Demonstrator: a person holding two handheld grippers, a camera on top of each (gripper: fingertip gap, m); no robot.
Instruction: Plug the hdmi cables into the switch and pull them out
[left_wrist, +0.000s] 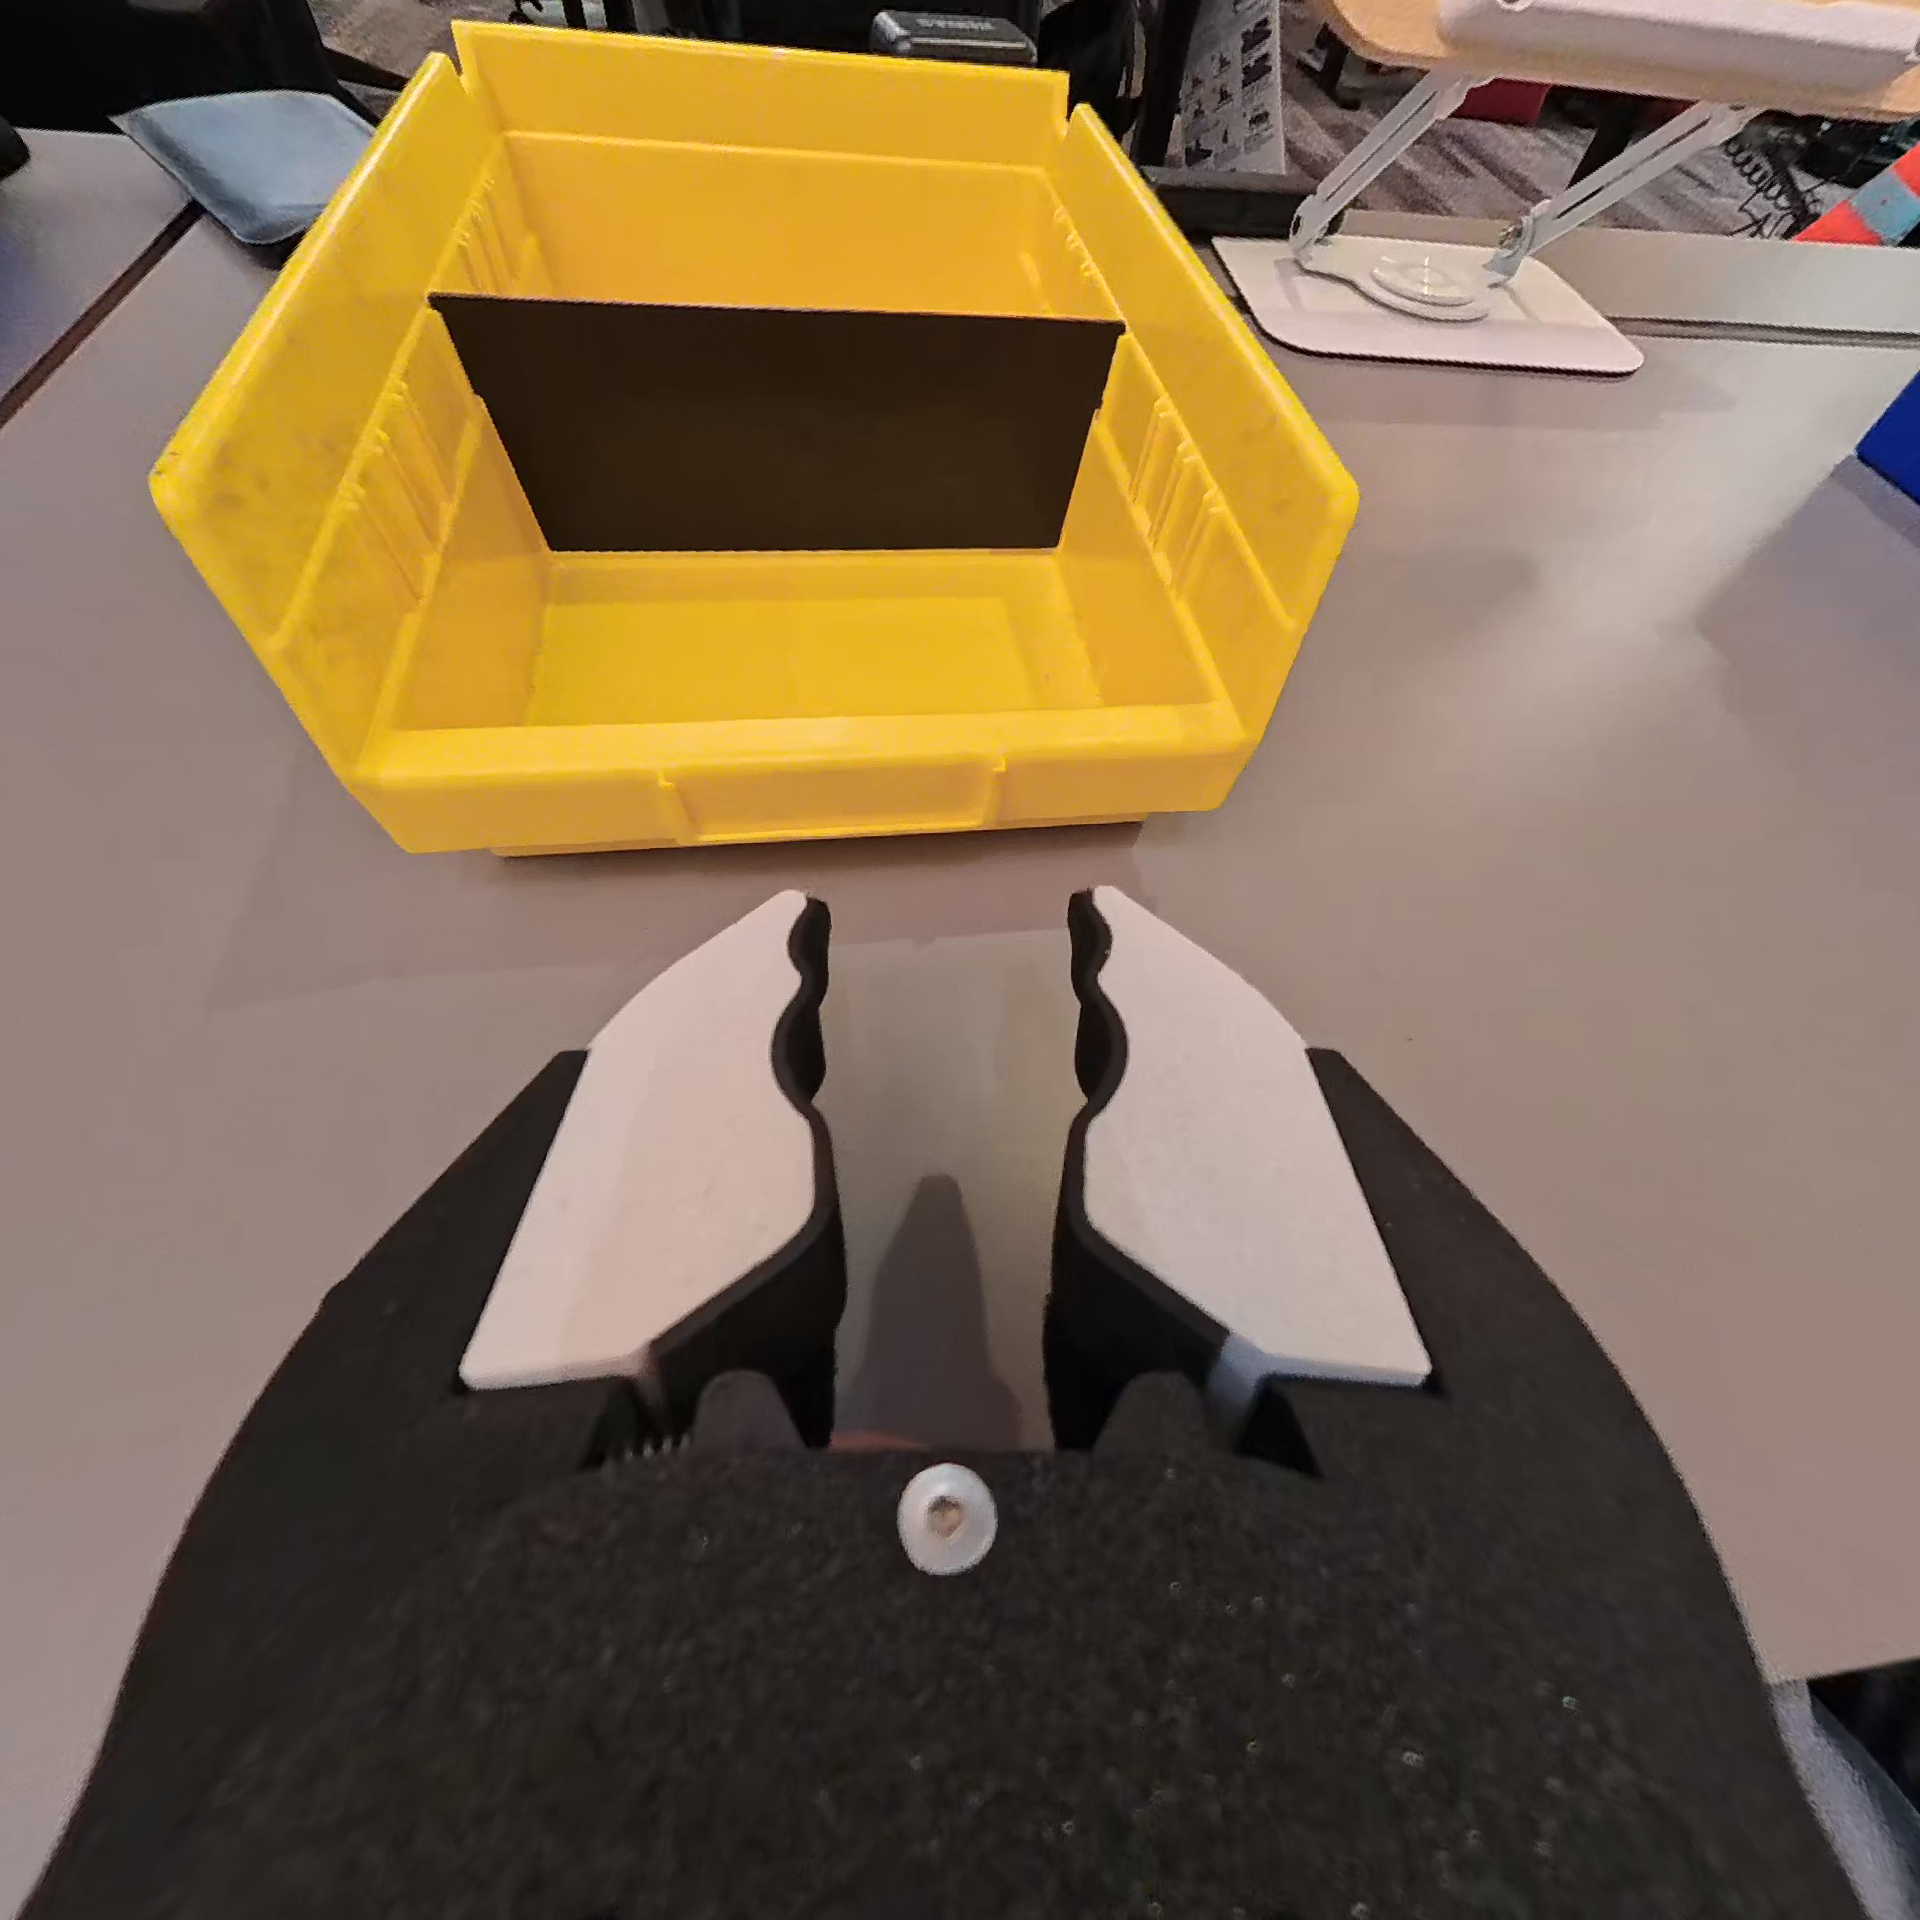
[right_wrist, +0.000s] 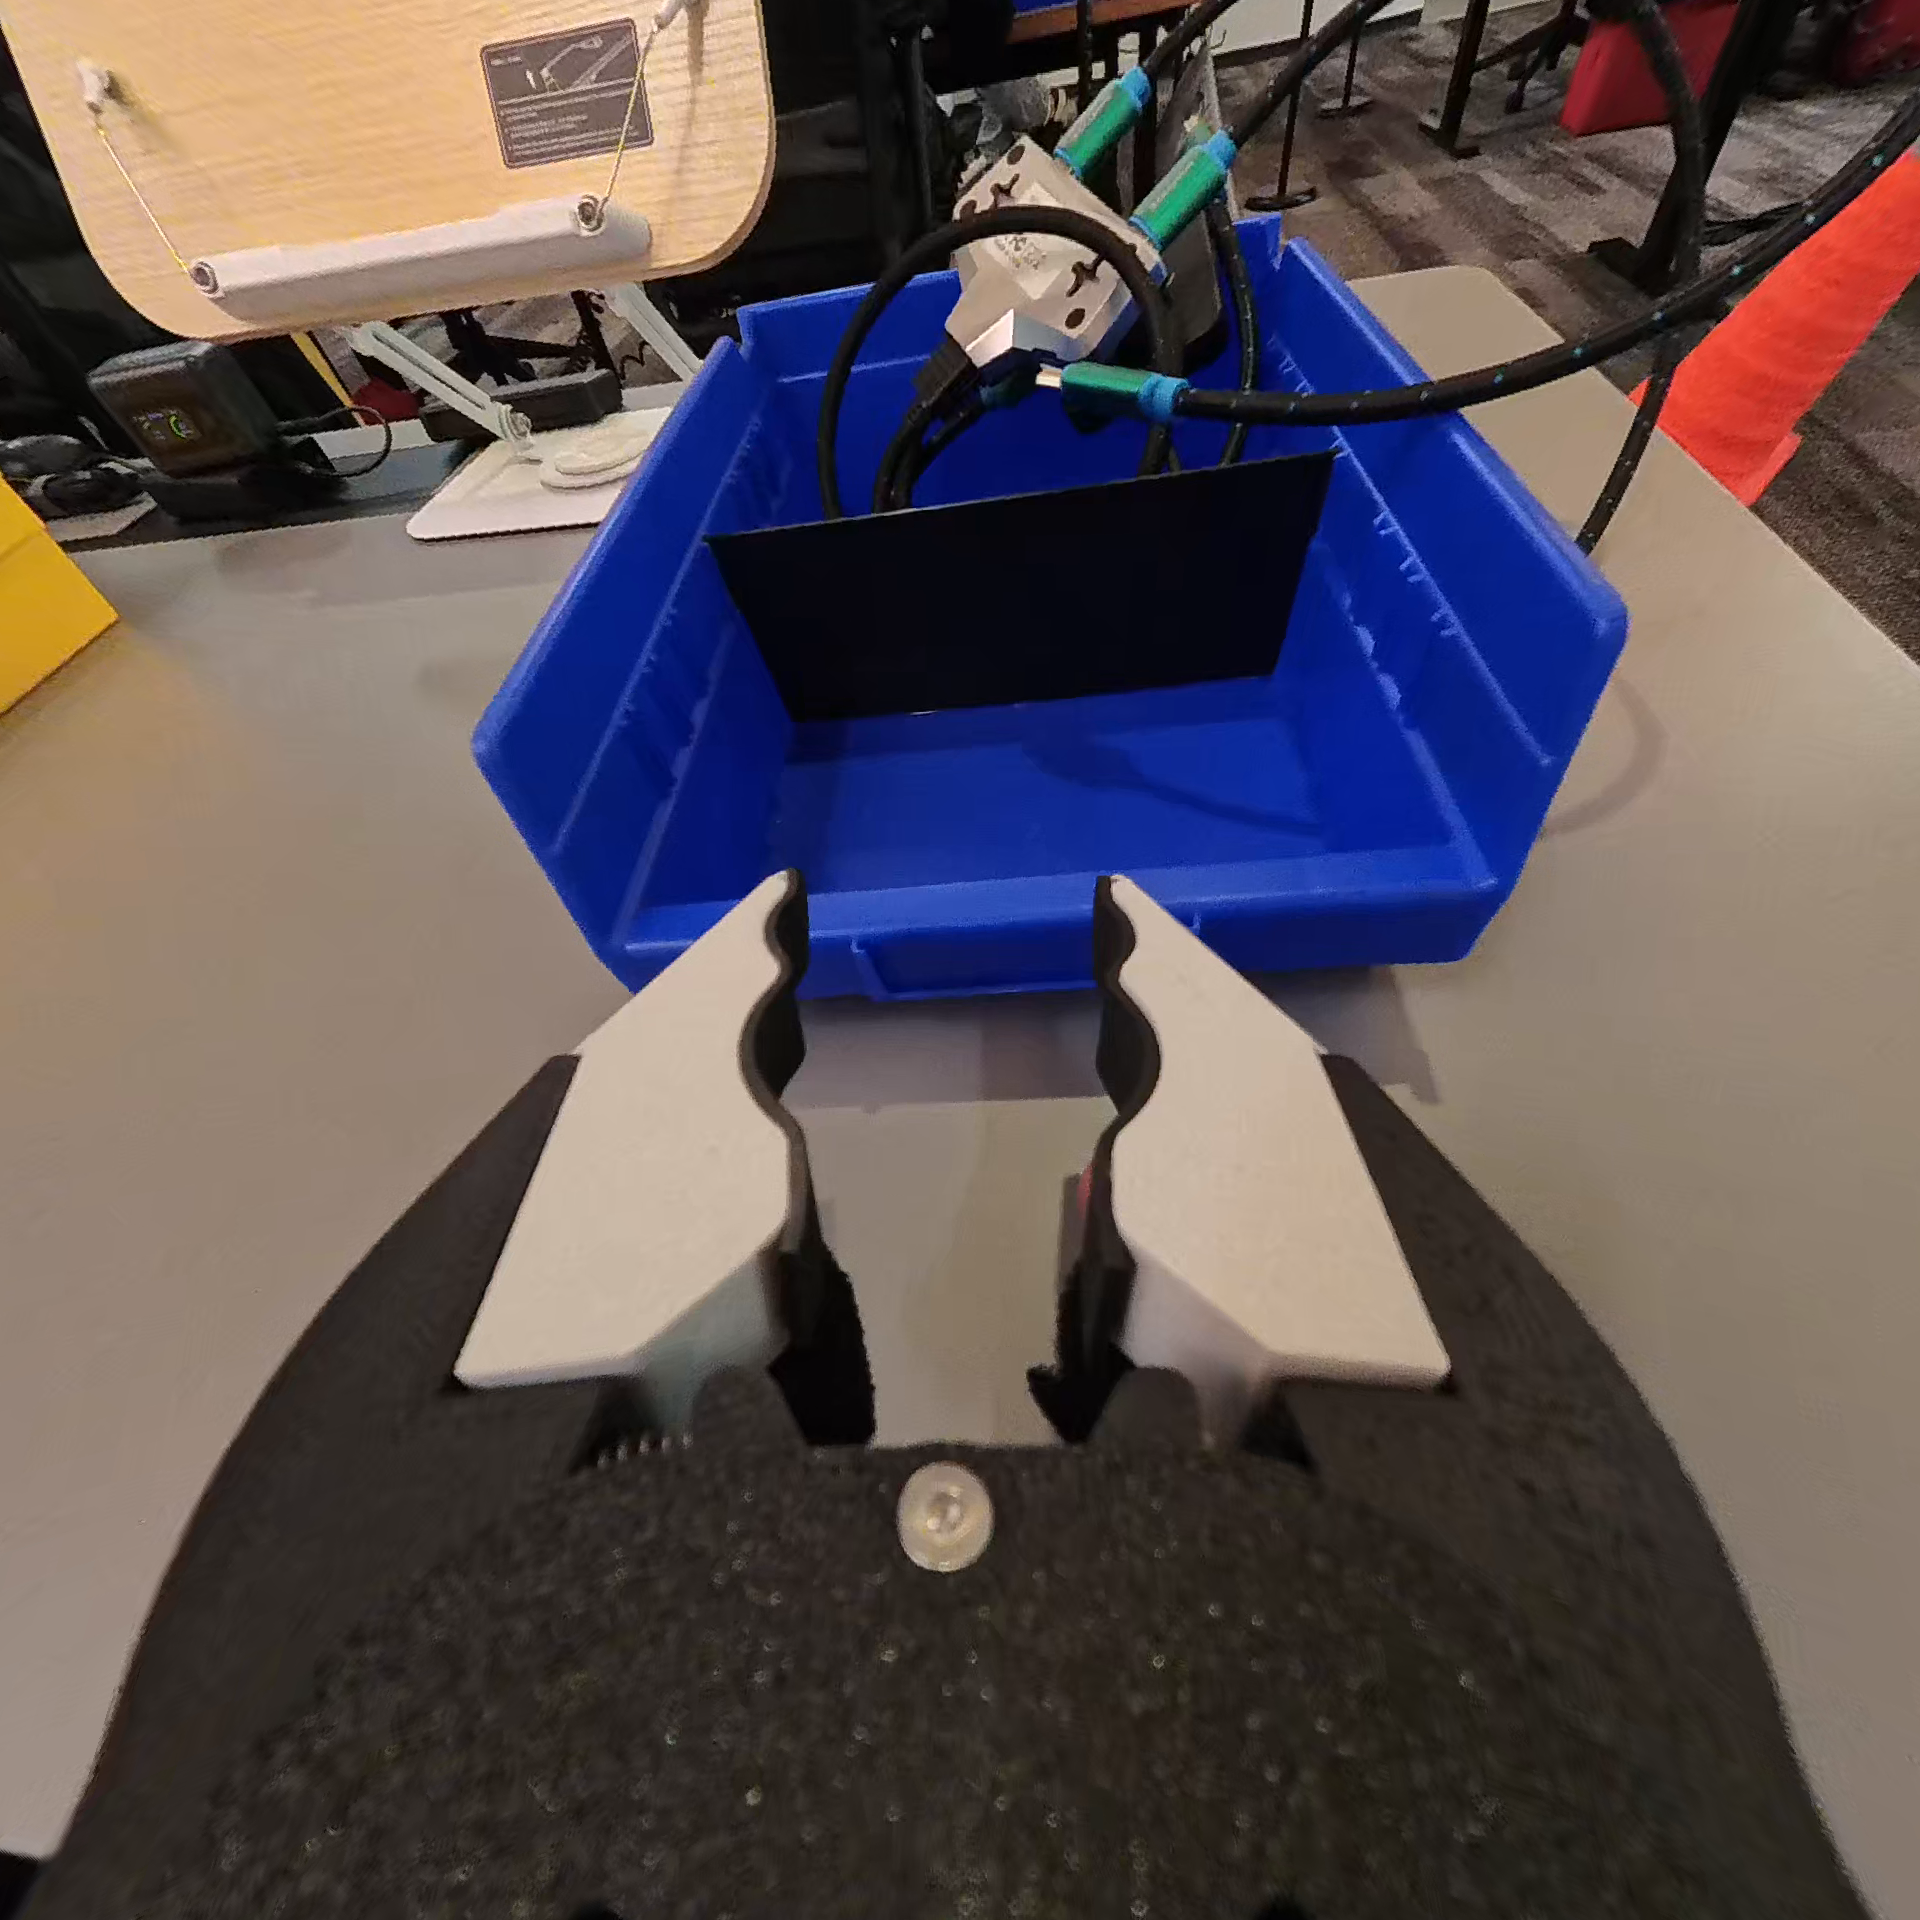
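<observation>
2 bins (left_wrist: 312, 540) (right_wrist: 644, 717) on grey table (left_wrist: 1558, 831); carpeted room behind.

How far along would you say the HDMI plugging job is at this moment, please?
Done: two green-ended HDMI cables look plugged into the silver switch, which sits at the back of the blue bin. A third green plug lies loose beside it. In hand: nothing; the left hand-held gripper and right hand-held gripper are open and empty. Left: plugging that one, then pulling all out.

Left wrist view: low over grey table (left_wrist: 1558, 727), facing yellow bin (left_wrist: 260, 499) just ahead. Right wrist view: same table, blue bin (right_wrist: 582, 727) ahead.
</observation>
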